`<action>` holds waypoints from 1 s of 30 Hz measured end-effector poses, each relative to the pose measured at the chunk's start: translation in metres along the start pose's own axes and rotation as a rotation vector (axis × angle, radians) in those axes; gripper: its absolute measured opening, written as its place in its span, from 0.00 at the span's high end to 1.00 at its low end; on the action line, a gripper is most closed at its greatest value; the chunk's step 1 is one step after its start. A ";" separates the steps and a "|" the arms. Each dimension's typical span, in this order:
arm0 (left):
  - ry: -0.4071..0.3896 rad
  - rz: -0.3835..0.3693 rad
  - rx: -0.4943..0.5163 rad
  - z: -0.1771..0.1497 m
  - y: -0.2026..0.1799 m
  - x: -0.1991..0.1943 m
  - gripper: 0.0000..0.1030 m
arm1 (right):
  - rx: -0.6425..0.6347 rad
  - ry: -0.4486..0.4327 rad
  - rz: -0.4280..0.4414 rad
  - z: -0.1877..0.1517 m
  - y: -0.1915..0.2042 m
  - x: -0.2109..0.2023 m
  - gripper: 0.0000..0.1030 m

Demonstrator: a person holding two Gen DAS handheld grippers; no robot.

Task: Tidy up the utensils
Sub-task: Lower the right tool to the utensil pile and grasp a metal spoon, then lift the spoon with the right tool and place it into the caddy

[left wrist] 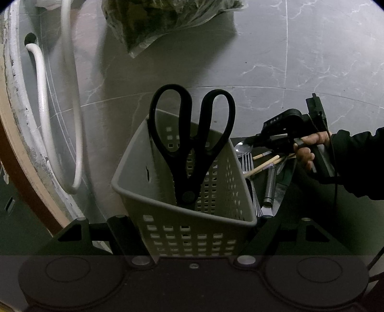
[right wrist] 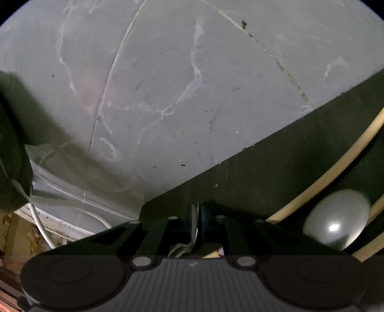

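**While the left holds the basket, the right works the loose pile**

Nearest, left wrist view: the left gripper point(left wrist: 193, 218) is clamped across a grey perforated basket point(left wrist: 182, 237), one finger on each side wall, with the basket tipped away from the camera. A pair of black scissors point(left wrist: 192, 144) stands inside, handles up, leaning on the back wall. Nothing else shows in it.

Just right of the basket is the loose pile on a dark mat point(right wrist: 288, 148): a fork point(left wrist: 247, 163), a spoon point(right wrist: 336, 225), pale chopsticks point(right wrist: 324, 177) and a steel-handled tool I cannot identify.

The right gripper point(right wrist: 198, 220), carried by a hand point(left wrist: 309, 148) in a dark sleeve, sits low over that pile. Its jaws are nearly together on a thin metal strip point(right wrist: 195, 228). It looks pinched, but the picture is too blurred to say which utensil it belongs to.

Step in hand, as I judge it: picking one piece from the pile. Next it needs lifting clear of the chopsticks, carrying over the rim, and dropping in handle down beside the scissors, with the basket kept steady.

Beyond are grey marbled tiles point(left wrist: 312, 60), a white hose point(left wrist: 72, 96) and a bag of greens point(left wrist: 163, 21).
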State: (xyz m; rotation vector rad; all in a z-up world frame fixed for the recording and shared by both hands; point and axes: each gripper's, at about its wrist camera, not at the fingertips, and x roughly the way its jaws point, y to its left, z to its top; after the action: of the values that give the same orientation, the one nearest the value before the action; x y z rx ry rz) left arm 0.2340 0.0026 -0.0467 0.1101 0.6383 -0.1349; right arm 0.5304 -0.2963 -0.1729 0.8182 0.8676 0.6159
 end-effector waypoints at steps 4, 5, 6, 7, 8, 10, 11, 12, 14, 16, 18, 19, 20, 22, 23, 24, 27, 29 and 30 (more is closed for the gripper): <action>0.000 -0.001 0.001 0.000 0.000 0.000 0.25 | 0.019 -0.008 0.011 0.001 -0.003 -0.002 0.90; 0.000 -0.001 0.001 0.000 0.000 0.000 0.25 | 0.017 -0.010 0.009 0.001 -0.003 -0.002 0.93; 0.000 -0.001 0.001 0.000 0.000 0.000 0.25 | 0.014 -0.013 0.002 0.001 -0.003 -0.002 0.96; 0.000 -0.001 0.001 0.000 0.000 0.000 0.25 | 0.014 -0.016 -0.001 0.000 -0.004 -0.003 0.97; 0.000 -0.001 0.000 0.000 0.000 0.001 0.25 | 0.016 -0.019 0.000 0.000 -0.005 -0.004 0.97; 0.000 -0.001 0.000 0.000 0.000 0.000 0.25 | 0.012 -0.026 -0.004 0.000 -0.007 -0.010 0.98; 0.000 0.000 0.000 0.000 0.000 0.001 0.25 | 0.009 -0.030 -0.004 -0.001 -0.007 -0.011 0.98; 0.000 0.000 0.000 0.000 -0.001 0.001 0.25 | 0.005 -0.034 -0.006 -0.001 -0.007 -0.012 0.98; 0.000 0.000 0.000 0.000 -0.001 0.001 0.25 | -0.011 -0.046 -0.020 -0.002 -0.004 -0.016 0.98; -0.001 0.000 0.000 0.000 -0.001 0.001 0.25 | -0.021 -0.057 -0.029 -0.003 -0.001 -0.018 0.98; -0.001 -0.003 0.002 0.001 0.000 0.002 0.25 | -0.033 -0.072 -0.041 -0.003 0.002 -0.022 0.98; -0.001 -0.004 0.002 0.000 0.000 0.002 0.25 | -0.040 -0.080 -0.047 -0.003 0.003 -0.024 0.98; -0.002 -0.005 0.002 0.001 0.001 0.002 0.25 | -0.041 -0.085 -0.048 -0.002 0.004 -0.027 0.98; -0.002 -0.006 0.003 0.001 0.002 0.003 0.25 | -0.052 -0.086 -0.048 -0.001 0.007 -0.030 0.98; -0.002 -0.007 0.003 0.001 0.002 0.003 0.25 | -0.065 -0.089 -0.054 -0.001 0.010 -0.032 0.98; -0.003 -0.008 0.004 0.001 0.002 0.003 0.25 | -0.073 -0.088 -0.061 -0.001 0.012 -0.033 0.98; -0.004 -0.008 0.005 0.000 0.002 0.003 0.25 | -0.091 -0.103 -0.081 0.000 0.018 -0.039 0.98; -0.005 -0.008 0.005 0.000 0.002 0.003 0.25 | -0.107 -0.117 -0.102 0.000 0.022 -0.044 0.98; -0.006 -0.008 0.005 0.000 0.002 0.003 0.25 | -0.114 -0.125 -0.108 0.001 0.023 -0.047 0.98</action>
State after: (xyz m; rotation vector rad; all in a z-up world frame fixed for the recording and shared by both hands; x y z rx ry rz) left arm 0.2365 0.0040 -0.0482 0.1120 0.6327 -0.1446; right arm 0.5037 -0.3189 -0.1340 0.6948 0.7511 0.5087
